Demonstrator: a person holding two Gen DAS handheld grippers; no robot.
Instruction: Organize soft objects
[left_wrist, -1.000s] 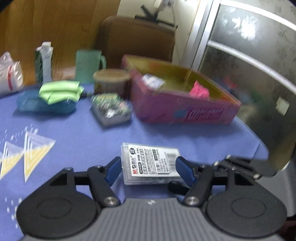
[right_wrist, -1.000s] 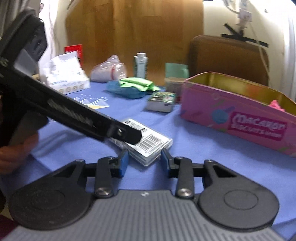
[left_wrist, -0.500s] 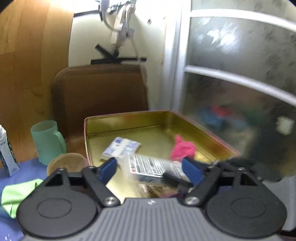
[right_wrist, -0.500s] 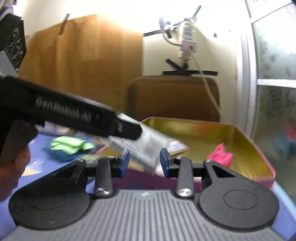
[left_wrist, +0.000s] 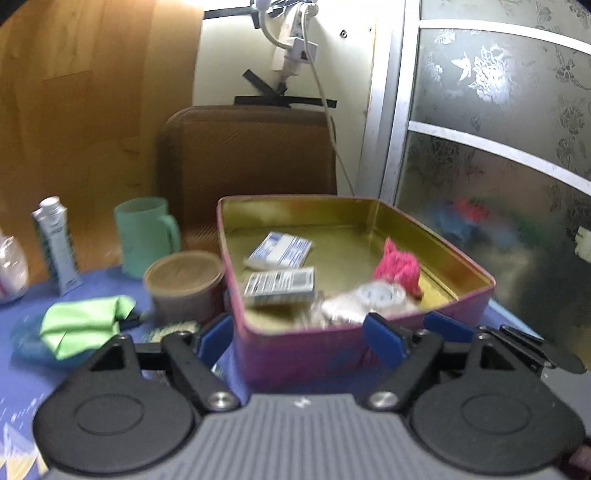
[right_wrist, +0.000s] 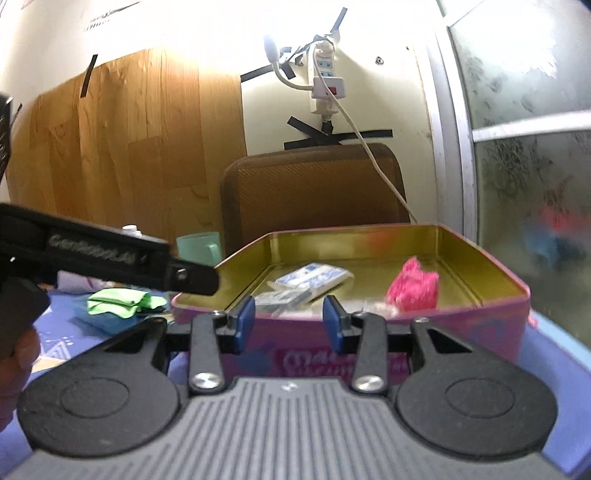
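Scanning from the far left of the left wrist view: a white-and-grey upright tube (left_wrist: 55, 245) stands well left of the jaws on the blue patterned tablecloth (left_wrist: 22, 373), and nearer in lies a folded bright-green cloth (left_wrist: 83, 325) on a blue plastic lid (left_wrist: 26, 341). Beyond the left finger stand a mint-green plastic mug (left_wrist: 142, 236) and, just in front of it, a round brown paper-lidded tub (left_wrist: 184, 284). Now the left gripper (left_wrist: 297, 334): jaws wide apart, nothing between them, blue pads straddling the near wall of the pink rectangular biscuit tin (left_wrist: 354, 354) with its gold inside. Straight ahead of the jaws, inside the tin, lie a white-and-blue paper packet (left_wrist: 279, 253) and, closer, a clear flat plastic case with a printed label (left_wrist: 280, 286). Right of that, just past the right finger, sits a blurred silvery crumpled wrapper (left_wrist: 364, 299), with the fuzzy hot-pink soft ball (left_wrist: 399, 267) touching it from behind. Over to the right gripper (right_wrist: 290, 323): jaws apart too, holding nothing, hanging before the tin's pink front wall. The left tool's black arm (right_wrist: 110, 260) crosses left of its jaws, and the pink ball lies in the tin ahead and right. Behind stands a brown chair back (right_wrist: 314, 192).
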